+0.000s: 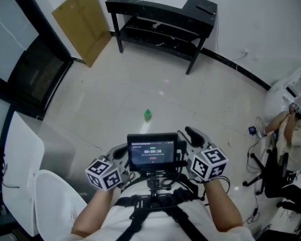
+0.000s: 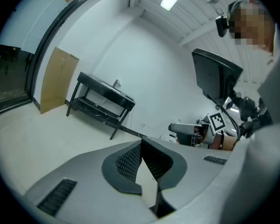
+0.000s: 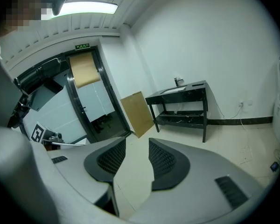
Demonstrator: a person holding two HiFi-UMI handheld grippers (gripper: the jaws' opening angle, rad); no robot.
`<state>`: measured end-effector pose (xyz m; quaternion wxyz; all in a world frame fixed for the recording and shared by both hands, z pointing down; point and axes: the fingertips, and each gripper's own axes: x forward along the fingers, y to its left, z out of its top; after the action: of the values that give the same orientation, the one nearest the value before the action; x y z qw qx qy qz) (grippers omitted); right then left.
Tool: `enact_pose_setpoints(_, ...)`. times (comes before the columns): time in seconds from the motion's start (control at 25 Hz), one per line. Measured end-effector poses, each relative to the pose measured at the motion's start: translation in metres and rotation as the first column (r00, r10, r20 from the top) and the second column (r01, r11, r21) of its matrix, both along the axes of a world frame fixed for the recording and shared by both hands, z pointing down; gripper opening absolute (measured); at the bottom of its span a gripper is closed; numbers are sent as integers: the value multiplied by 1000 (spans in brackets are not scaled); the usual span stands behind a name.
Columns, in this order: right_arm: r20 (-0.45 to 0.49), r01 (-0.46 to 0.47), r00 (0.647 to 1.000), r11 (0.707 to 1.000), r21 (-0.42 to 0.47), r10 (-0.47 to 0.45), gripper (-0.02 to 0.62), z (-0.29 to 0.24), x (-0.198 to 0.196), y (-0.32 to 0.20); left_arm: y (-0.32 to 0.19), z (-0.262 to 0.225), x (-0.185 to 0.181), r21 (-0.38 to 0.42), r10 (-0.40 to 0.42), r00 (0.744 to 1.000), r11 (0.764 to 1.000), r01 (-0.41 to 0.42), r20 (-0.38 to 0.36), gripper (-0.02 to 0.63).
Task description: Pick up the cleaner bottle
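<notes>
The left gripper [image 2: 141, 146] is clenched empty, the right gripper [image 3: 136, 155] released. The bottle [image 1: 147, 115], likely that green speck, stands on the floor [image 1: 115, 99]: I'd reach low, the right's 2 jaws straddling it.

The left gripper [image 2: 141, 143] is pointing across a pale floor [image 2: 35, 141], its jaws pressing together at the tips with nothing between them. A black table [image 2: 101, 98] is standing against the white wall [image 2: 151, 73], a brown board [image 2: 56, 80] leaning at its left. The right gripper [image 2: 175, 128] is showing at the right, beneath a dark screen [image 2: 215, 74].
</notes>
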<state>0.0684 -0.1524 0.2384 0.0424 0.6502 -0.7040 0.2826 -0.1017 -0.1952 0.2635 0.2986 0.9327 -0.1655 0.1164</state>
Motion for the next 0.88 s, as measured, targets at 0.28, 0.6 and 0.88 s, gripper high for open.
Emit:
enact_pose_setpoints(0.28,-2,6,1000,1000,-9,-6,163,0,6,-4,-1,-7,10,48,34,999,998,-35,20,2)
enact_pose_setpoints(0.6,-12,7,1000,999,-35,-8,163,5,19,-6,-8,-3,23,23,35,999,999,-36,13,2)
enact_pose_setpoints(0.88,1,27,1000,998,-50,-27,163,8,23,-8,-5,-1,30,16,25,999,1000,-26,33,2)
